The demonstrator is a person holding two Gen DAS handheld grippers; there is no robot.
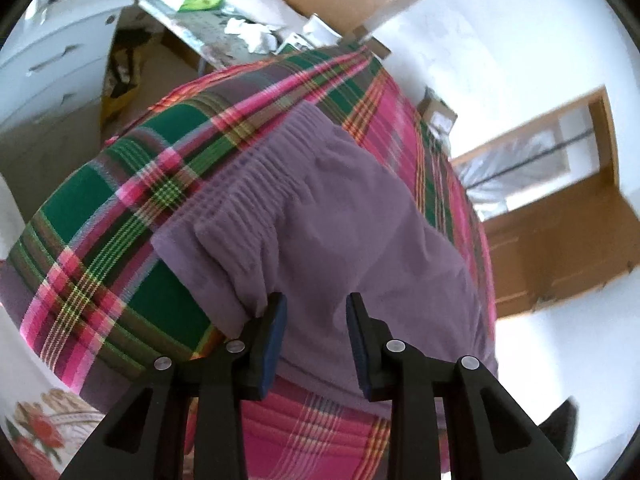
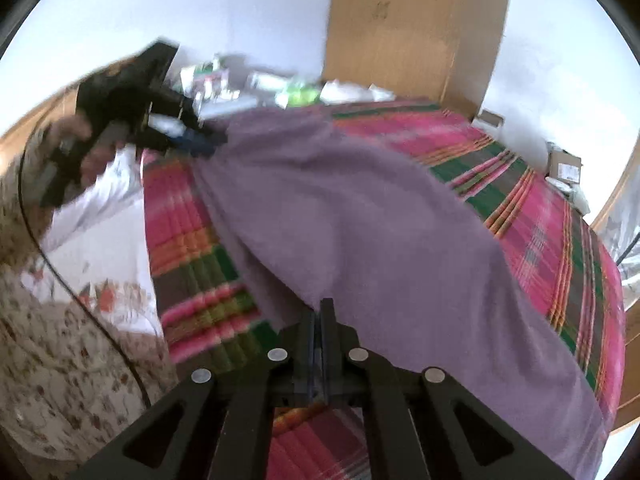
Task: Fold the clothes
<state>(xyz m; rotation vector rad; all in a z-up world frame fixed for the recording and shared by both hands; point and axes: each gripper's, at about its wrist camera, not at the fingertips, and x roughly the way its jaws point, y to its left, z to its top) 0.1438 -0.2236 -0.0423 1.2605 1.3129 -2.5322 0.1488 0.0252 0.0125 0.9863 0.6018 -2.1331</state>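
Your plaid bedspread (image 1: pixel 120 208) in pink, green and purple covers the bed and fills most of both views. On it lies the purple garment (image 1: pixel 352 216), its gathered elastic waistband running from 8 o'clock up toward 12 o'clock in the left wrist view; in the right wrist view the same cloth (image 2: pixel 360 232) stretches from 10 o'clock down to 4 o'clock across the bedspread.

Behind the bed, at 12 o'clock in the right wrist view, stands a wooden wardrobe (image 2: pixel 416 24), with a cluttered table (image 2: pixel 256 88) beside it at 11 o'clock.

Your left gripper (image 1: pixel 316 316) is spread, its blue pads on either side of a bare stretch of the garment, with the left pad touching a bunched fold near the waistband. In the right wrist view it (image 2: pixel 200 140) shows at 10 o'clock, blurred, at the garment's far corner.

Your right gripper (image 2: pixel 322 320) is pressed together, pinching the garment's near edge at 6 o'clock.
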